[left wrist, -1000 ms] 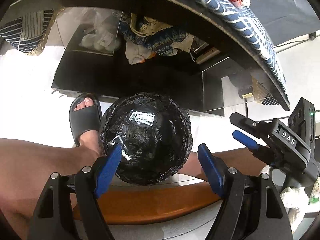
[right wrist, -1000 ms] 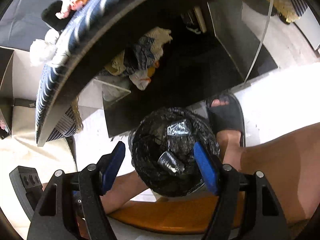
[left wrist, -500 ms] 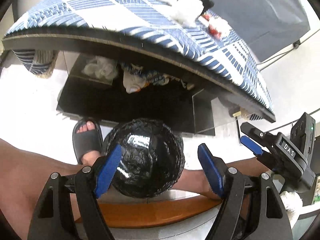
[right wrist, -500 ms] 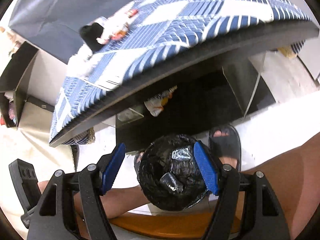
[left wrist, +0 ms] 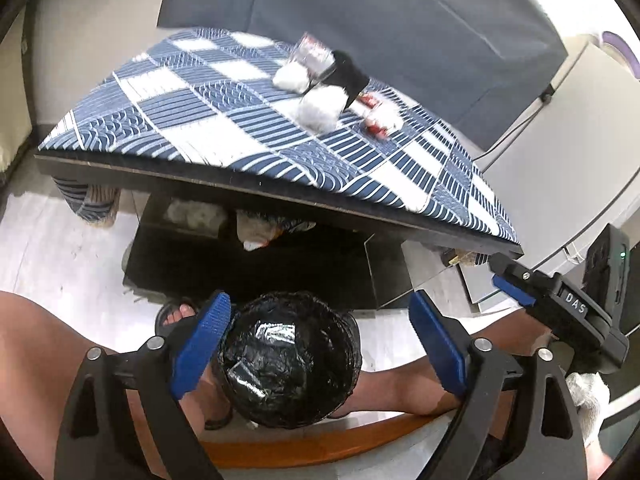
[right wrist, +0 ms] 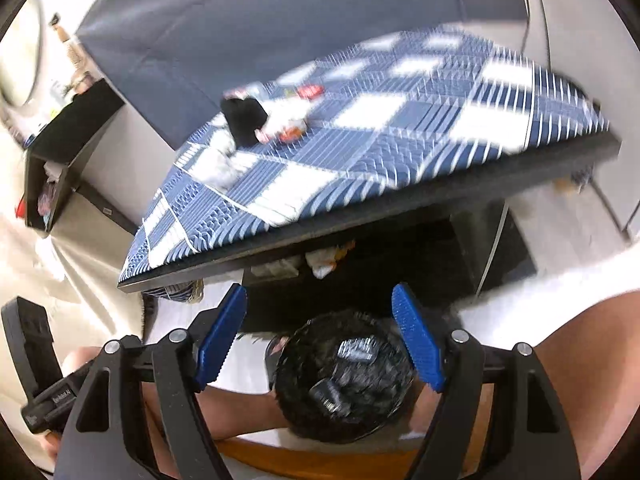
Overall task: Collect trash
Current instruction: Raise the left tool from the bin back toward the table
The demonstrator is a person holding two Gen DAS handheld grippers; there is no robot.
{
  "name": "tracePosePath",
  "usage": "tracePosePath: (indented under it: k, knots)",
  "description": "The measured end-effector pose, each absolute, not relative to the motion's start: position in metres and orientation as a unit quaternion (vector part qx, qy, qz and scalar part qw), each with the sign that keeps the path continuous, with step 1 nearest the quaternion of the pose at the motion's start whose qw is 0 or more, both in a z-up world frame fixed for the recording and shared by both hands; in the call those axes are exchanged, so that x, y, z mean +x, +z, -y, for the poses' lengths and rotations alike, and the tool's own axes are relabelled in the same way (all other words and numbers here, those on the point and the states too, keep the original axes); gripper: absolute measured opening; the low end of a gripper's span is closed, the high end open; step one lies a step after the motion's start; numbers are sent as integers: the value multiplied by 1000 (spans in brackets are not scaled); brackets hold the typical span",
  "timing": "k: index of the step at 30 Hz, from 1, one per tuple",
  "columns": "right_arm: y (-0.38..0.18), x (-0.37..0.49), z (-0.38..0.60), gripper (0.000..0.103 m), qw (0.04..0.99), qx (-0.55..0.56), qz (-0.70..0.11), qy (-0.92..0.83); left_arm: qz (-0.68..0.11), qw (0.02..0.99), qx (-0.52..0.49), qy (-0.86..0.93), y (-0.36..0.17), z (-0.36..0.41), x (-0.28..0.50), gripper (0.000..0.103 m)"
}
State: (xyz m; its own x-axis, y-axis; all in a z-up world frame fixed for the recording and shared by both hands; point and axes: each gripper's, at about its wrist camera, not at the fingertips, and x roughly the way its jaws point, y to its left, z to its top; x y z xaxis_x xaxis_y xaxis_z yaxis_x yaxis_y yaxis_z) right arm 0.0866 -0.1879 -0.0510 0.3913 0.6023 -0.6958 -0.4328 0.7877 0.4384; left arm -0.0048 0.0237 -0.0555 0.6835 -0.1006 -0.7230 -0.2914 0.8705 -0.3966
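A round bin with a black liner (left wrist: 290,364) stands on the floor between a person's bare legs, and dark crumpled pieces (right wrist: 326,396) lie inside it. My left gripper (left wrist: 318,298) hangs well above the bin. Its jaws are opening wide with nothing between them. My right gripper (right wrist: 320,289) is also above the bin (right wrist: 344,376), opening and empty. Trash lies on the table's far side: white tissue wads (left wrist: 320,108), a black item (left wrist: 348,74) and a red-and-white wrapper (left wrist: 378,118). The right wrist view shows the same black item (right wrist: 244,120) and wrappers (right wrist: 292,126).
A low table with a blue-and-white patterned cloth (left wrist: 240,128) stands ahead, with a dark cluttered shelf (left wrist: 256,236) under it. A foot in a black slipper (left wrist: 176,316) rests beside the bin. A wooden seat edge (left wrist: 320,444) is nearest; a grey sofa (left wrist: 400,12) is behind.
Both grippers rose and tipped up from the bin, so the table top and its trash came into view. The left jaws spread much wider and the right jaws a little.
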Motion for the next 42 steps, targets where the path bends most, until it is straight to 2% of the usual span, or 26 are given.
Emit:
tracePosePath:
  k: [1, 2, 6, 15, 23, 30, 42]
  knots:
    - [-47, 84, 189, 86, 832, 91, -446, 317, -389, 886, -247, 51, -53, -23, -7, 96]
    - [-41, 81, 191, 92, 834, 92, -435, 327, -382, 890, -245, 46, -50, -21, -10, 96]
    - [-29, 73, 194, 94, 845, 79, -415, 329, -359, 906, -222, 38, -36, -12, -19, 96]
    - [-3, 58, 214, 96, 861, 87, -374, 332, -328, 918, -220, 29, -22, -5, -42, 96]
    - [24, 43, 213, 96, 877, 35, -326, 351, -277, 942, -189, 23, 4, 7, -58, 96]
    - [24, 60, 207, 96, 863, 54, -339, 371, -278, 943, -185, 14, 12, 1, -48, 96]
    - [19, 120, 165, 96, 857, 39, -349, 376, -322, 924, -204, 30, 3, -39, 18, 96]
